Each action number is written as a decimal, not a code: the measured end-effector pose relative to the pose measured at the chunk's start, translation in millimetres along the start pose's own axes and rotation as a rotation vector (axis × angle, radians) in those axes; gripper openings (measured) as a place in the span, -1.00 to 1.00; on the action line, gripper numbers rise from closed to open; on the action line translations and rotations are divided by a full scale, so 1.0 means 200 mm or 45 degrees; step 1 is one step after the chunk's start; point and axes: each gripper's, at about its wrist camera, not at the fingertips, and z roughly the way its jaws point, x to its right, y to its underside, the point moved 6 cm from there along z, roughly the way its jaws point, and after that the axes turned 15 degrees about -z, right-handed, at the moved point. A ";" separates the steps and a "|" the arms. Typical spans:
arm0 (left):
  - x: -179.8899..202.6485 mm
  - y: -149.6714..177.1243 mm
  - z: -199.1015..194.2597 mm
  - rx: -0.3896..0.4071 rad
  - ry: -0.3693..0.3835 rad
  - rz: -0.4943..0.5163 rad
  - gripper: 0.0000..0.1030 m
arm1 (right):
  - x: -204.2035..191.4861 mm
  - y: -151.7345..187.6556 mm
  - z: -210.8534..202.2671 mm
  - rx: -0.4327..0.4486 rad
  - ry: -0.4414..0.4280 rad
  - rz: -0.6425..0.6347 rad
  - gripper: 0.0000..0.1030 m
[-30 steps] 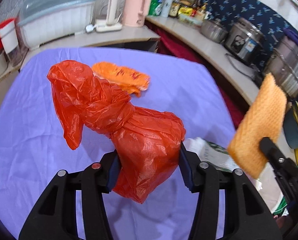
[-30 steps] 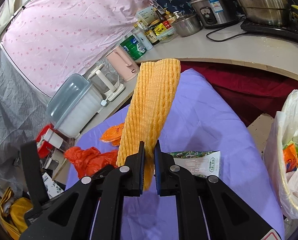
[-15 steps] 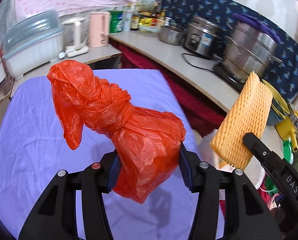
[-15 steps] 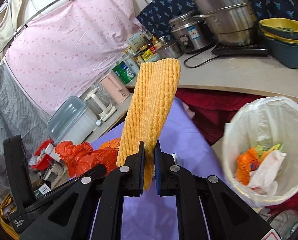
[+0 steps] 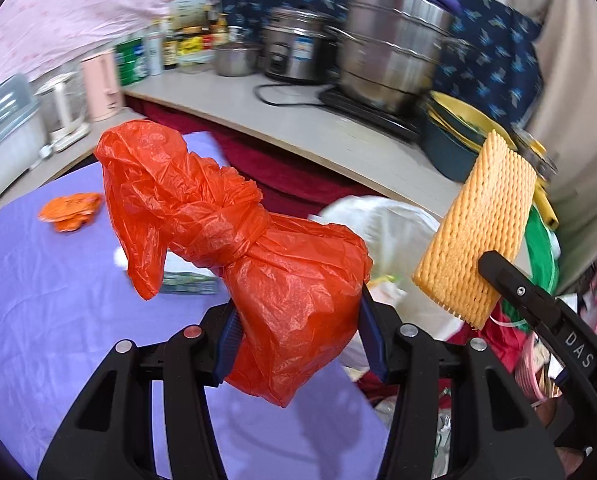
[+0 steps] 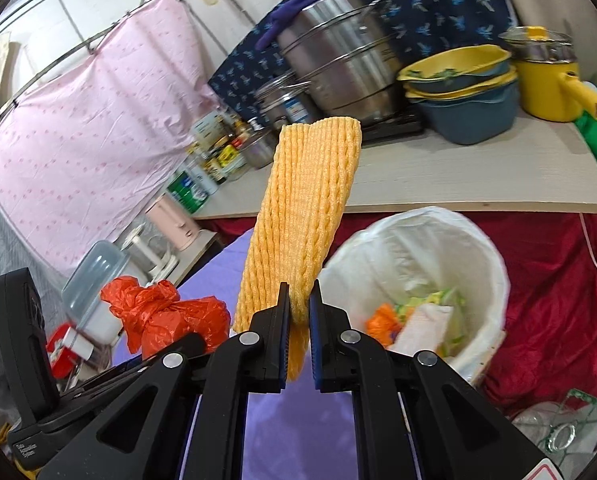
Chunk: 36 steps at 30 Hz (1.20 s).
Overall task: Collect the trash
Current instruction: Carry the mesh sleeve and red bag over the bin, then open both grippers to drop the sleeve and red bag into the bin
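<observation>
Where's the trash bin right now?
In the right wrist view the bin sits lower right, beside the purple table, below the counter, just right of the foam net.

crinkled glossy plastic bag (image 5: 258, 256), ribbed foam net (image 6: 310, 216)

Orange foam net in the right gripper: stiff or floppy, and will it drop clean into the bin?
Likely semi-stiff: the foam net, pinched only at its lower end by the right gripper, stands up without drooping. Probably very light, being open-mesh foam. On release it may flutter or catch the rim of the trash bin rather than fall straight.
</observation>
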 end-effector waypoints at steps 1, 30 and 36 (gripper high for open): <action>0.04 0.02 0.02 -0.016 0.009 0.016 -0.05 | 0.05 0.01 -0.02 0.003 0.018 0.016 -0.84; 0.41 0.14 0.43 -0.147 0.084 0.206 0.43 | 0.47 0.08 -0.05 -0.016 0.161 0.141 -0.84; 0.23 0.07 0.38 -0.070 -0.014 0.123 0.47 | 0.40 0.07 0.06 -0.050 0.120 0.110 -0.83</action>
